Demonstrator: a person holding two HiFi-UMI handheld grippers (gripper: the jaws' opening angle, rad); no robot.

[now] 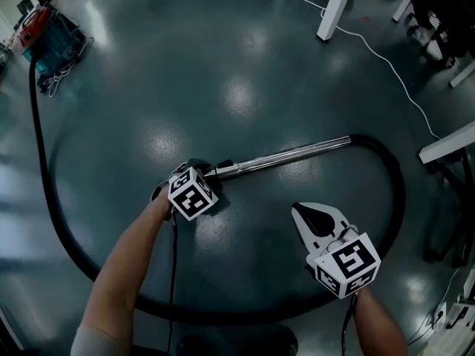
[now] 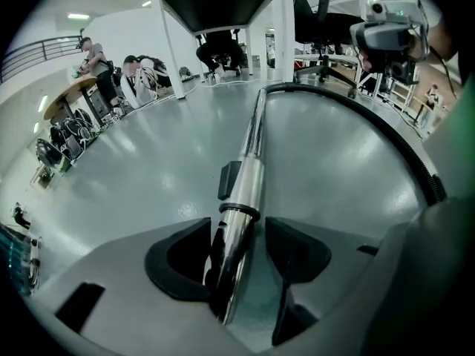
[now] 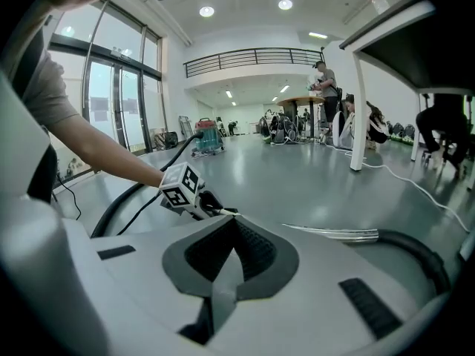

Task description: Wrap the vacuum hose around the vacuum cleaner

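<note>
While our left tool (image 2: 237,252) straddles the chrome wand (image 1: 289,154) with jaws spread, apparently without pinching it, our right tool (image 3: 231,232) hangs pressed together and empty.

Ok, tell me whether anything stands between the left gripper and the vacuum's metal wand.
Nothing visible does. The metal wand lies right between the left gripper's open jaws, and the pads are not closed on it yet.

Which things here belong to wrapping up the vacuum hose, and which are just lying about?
Job: vacuum cleaner, hose, metal wand, left gripper open around the wand, right gripper shut and empty.
Lying about: white cable, desk leg, office chair.
</note>
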